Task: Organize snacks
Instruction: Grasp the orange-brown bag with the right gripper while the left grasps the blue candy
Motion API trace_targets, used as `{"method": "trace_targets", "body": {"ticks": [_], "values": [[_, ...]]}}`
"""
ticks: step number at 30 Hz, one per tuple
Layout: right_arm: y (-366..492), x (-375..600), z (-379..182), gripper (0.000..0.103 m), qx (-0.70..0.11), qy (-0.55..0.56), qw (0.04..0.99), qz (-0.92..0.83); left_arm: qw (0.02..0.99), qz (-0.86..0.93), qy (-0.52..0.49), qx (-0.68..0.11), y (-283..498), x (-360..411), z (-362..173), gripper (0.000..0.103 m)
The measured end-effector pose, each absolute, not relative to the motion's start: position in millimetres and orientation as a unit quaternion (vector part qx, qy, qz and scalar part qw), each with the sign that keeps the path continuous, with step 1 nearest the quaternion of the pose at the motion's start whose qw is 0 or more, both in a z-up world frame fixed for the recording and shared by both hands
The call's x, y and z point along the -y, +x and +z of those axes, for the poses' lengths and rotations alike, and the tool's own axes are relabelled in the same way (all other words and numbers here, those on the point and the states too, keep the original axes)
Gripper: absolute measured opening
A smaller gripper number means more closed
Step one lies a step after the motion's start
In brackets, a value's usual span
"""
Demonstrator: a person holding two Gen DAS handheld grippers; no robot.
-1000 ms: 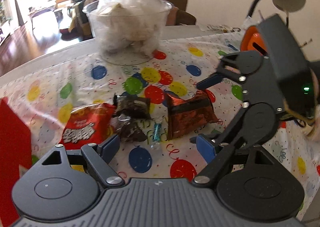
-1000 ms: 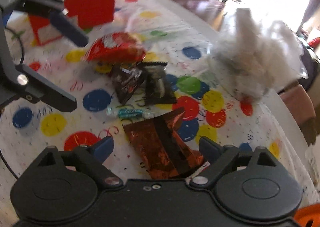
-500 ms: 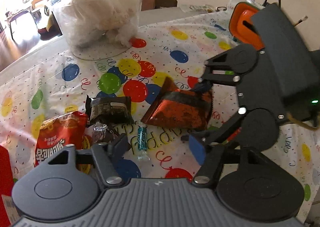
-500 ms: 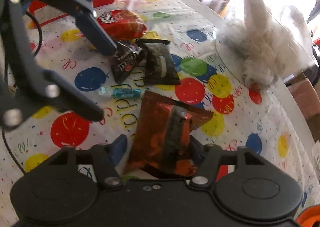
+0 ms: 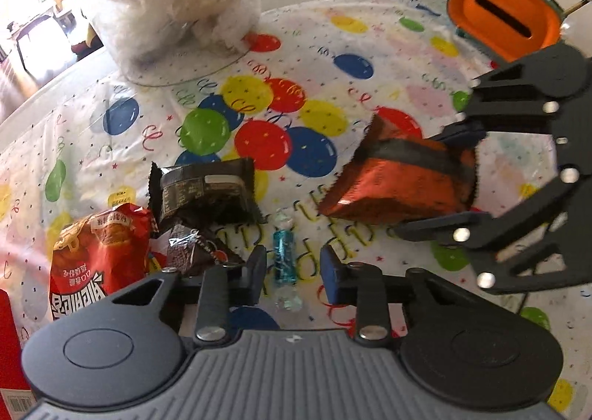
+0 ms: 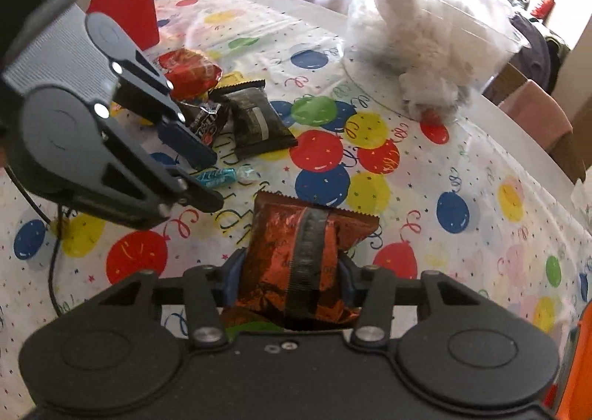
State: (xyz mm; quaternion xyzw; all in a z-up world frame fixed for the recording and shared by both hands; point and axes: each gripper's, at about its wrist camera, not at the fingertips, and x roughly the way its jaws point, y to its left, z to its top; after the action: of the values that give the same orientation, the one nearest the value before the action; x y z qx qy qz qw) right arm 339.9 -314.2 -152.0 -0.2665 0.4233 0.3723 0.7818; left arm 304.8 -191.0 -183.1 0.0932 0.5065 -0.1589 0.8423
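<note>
The right gripper (image 6: pixel 288 281) has its jaws pinched on the orange packet (image 6: pixel 296 257), gripping it across the lower half, either side of the dark back seam. From the left wrist view the packet (image 5: pixel 403 183) looks lifted at one end, its far tip still near or on the worktop (image 5: pixel 388 39); which, I cannot tell. It is a crinkly foil pouch: likely light, soft and puffy, slippery on the film, with contents that may crush under a hard squeeze. The body grip gives more purchase than the thin serrated end would, but the film could slide if the grip is loose.

The left gripper (image 5: pixel 292 268) has its jaws narrow but holding nothing, straddling the blue candy (image 5: pixel 284 253), which lies on the worktop. That candy is small and hard with twisted wrapper ends; taking it across the middle looks best. Beside it lie the black packet (image 5: pixel 203 194), a dark wrapper (image 5: pixel 188 246) and the red bag (image 5: pixel 96 253), all soft film packs.
</note>
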Motion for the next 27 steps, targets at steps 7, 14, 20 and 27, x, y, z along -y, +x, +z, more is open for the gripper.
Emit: {"method": "trace_targets", "body": {"ticks": [7,14,20,27], "values": [[334.2,319.3,-148.9,0.046,-0.431,-0.234,0.797,0.353,0.843,-0.163,0.092,-0.504,305.7,192.3,-186.7,0.012],[325.4,327.9,-142.5,0.043,-0.444,-0.182,0.819,0.314,0.849,-0.148,0.063,-0.504,299.2,186.8,-181.9,0.012],[309.4,331.1,-131.9,0.042,-0.447,-0.155,0.833,0.288,0.854,-0.137,0.035,-0.500,283.5,177.0,-167.6,0.012],[285.3,325.3,-108.1,0.042,-0.437,-0.145,0.842,0.281,0.863,-0.126,0.010,-0.488,256.9,160.3,-141.5,0.012]]}}
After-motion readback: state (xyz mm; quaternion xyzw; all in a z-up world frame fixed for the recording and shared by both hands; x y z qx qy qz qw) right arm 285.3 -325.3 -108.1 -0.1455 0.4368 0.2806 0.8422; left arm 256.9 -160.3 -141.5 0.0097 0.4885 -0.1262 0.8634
